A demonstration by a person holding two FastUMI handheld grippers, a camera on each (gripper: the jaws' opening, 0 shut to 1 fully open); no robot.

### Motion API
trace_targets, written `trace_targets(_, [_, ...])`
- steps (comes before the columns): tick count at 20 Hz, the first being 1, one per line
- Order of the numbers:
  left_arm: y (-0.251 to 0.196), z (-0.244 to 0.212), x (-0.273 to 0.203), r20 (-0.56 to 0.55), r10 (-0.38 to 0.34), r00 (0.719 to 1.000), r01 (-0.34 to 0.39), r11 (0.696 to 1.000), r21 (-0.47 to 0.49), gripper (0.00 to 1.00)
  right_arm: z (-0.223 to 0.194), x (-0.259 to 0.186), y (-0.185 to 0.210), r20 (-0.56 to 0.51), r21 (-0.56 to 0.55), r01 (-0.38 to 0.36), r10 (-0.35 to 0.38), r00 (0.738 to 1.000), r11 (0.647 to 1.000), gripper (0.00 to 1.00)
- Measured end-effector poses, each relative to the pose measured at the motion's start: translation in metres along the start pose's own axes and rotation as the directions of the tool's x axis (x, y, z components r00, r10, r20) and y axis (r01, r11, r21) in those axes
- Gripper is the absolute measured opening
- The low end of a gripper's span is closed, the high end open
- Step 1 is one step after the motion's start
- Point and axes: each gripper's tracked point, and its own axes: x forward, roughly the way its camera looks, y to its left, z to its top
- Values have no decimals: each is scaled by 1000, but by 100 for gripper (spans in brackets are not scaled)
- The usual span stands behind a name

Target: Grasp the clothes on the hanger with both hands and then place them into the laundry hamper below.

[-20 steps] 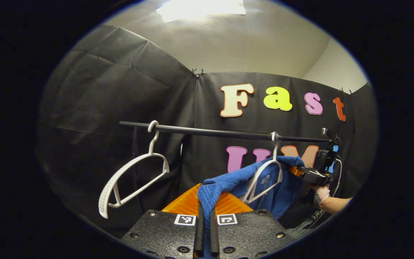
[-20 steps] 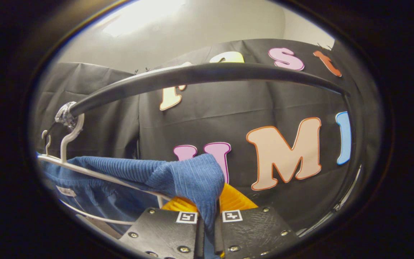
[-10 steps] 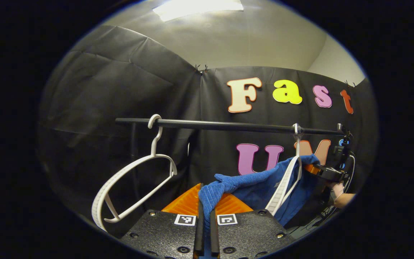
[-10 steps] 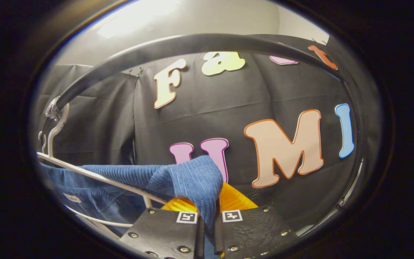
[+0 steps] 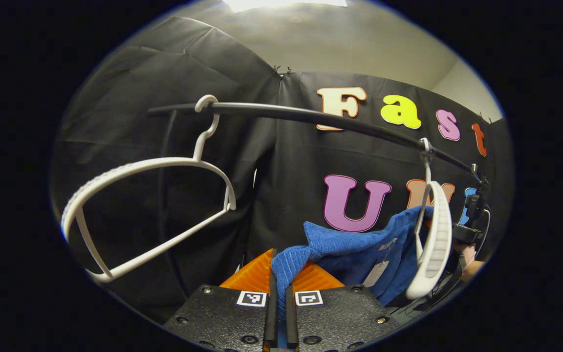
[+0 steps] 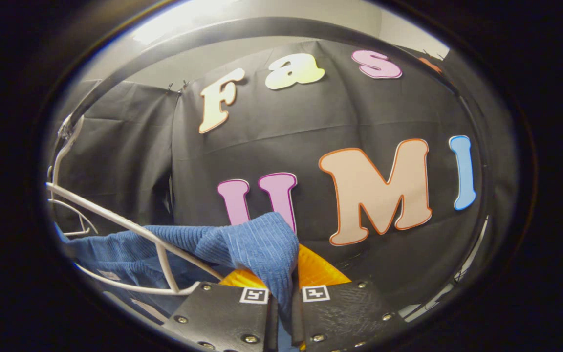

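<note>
Clothes here means one blue ribbed garment (image 5: pixel 355 244), and it is stretched between the two grippers. In the left gripper view it lies in the lower middle and lower right of the frame. One bunched end goes down between the fingers of the left gripper (image 5: pixel 278 313) at the bottom centre. The jaws there are almost closed, with only the thin fold of cloth between them, so both fingers press on it. A small pale tag (image 5: pixel 375 274) hangs on the inside of the cloth.

This view also gives two white hangers on a black rail (image 5: pixel 311 116). The empty hanger (image 5: pixel 149 210) is large at the left of the frame. The second hanger (image 5: pixel 433 234) is at the right, seen almost edge-on, and the blue cloth passes just behind it. Farther off at the right edge a hand (image 5: pixel 467 256) holds the other gripper, but it is too small and dark to read its jaws from there.

The right gripper view gives the opposite end of the garment (image 6: pixel 242 244), in the lower left and lower centre. A fold drops between the fingers of the right gripper (image 6: pixel 282 318), whose jaws are also nearly closed on it. The white hanger (image 6: pixel 130 234) crosses the lower left, in front of the cloth, and the rail (image 6: pixel 262 27) curves across the top of the frame.
</note>
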Motion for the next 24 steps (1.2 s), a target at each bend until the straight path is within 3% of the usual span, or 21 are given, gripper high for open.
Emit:
trace_targets(5, [-3,-27,3,-53,2,999,-3,1000,-5,7,-15,2,-8,-29,-18,18,-18,999,1000,16])
trace_targets(6, [-2,-32,4,-64,2,998,-3,1000,-8,8,-19,2,-10,-37,-17,20,-20,999,1000,11])
trace_targets(20, [-14,-85,-21,-168,-13,986,11,1000,-15,8,-68,-26,-33,-125,-12,63,-64,990,998,11])
trace_targets(21, [-15,-88,-22,-176,-15,984,11,1000,-22,8,-72,-28,-34,-132,-13,64,-66,989,998,16])
trace_targets(24, [-18,-102,-33,-200,-16,980,11,1000,-25,8,-81,-39,-36,-149,-17,69,-70,986,998,16])
